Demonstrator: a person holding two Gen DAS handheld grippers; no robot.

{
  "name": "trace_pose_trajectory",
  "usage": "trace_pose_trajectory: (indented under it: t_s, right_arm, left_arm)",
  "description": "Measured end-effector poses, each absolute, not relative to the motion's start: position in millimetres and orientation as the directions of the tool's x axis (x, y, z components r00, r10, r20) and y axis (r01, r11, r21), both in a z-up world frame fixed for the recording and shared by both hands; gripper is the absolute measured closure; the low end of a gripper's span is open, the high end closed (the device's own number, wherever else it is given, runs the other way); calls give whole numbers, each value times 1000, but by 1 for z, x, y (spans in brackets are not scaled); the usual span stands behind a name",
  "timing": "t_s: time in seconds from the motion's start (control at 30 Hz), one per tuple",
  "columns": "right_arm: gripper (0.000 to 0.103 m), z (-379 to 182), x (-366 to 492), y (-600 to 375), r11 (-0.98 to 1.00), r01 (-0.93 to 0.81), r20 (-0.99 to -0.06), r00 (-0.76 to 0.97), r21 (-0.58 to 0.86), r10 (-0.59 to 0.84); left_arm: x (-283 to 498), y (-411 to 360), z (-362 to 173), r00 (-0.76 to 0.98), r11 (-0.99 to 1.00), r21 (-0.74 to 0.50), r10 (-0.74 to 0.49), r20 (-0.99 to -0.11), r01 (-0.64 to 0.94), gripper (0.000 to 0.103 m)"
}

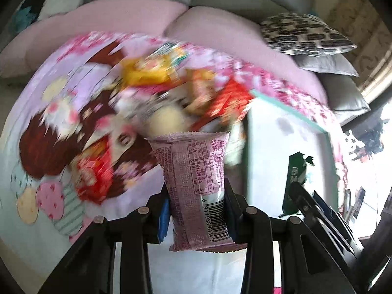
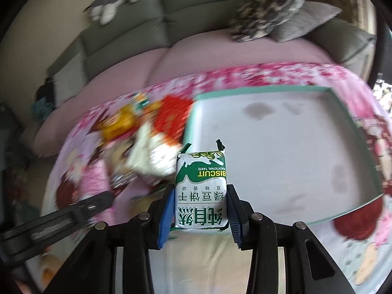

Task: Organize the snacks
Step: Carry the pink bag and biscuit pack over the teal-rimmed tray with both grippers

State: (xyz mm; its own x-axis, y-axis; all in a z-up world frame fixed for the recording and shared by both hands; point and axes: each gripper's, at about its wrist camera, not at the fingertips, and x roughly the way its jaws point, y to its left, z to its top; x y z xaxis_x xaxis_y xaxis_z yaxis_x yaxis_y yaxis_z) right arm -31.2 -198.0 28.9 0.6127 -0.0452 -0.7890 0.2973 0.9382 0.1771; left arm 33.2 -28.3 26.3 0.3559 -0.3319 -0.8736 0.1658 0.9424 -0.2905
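- Left hand-held gripper [image 1: 196, 210] clamped on pink packet [image 1: 193, 183].
- Right hand-held gripper [image 2: 201, 210] clamped on green biscuit pack [image 2: 201, 191]; tray [image 2: 269, 90] just beyond it.

We see daylight flooding in from about three o'clock, blowing out the right edge of the left wrist view. Both fisheye pictures bow hard toward dark round rims. Motion blur smears the snack pile [image 1: 156, 93] at their centres, so its packets are perhaps unreadable, while the pink packet [image 1: 193, 183] and green biscuit packet [image 2: 201, 191] stay sharp.
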Motion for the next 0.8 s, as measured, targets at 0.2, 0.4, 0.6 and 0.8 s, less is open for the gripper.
trace_pose_trajectory:
  t_s: [0.2,0.4,0.6,0.8]
  right_arm:
    - [61,40,-29,-236,892,425,-784,602,153,-152]
    - [61,41,-22,-277,844,513,-782,587,155,-212]
    - [61,33,-7,-306,823,549,-782,573,144,-246]
    - [61,22,10,-327,811,570,-786,560,134,-263]
  left_arm:
    - [52,-84,50,364,913,-278,-378,-851,298,64]
    - [68,-134,53,353,894,-239,-378,-855,380,64]
    - [89,-170,36,333,893,-202,-349,-876,403,64]
    - [108,-197,18,332,895,-172,-323,-886,411,64]
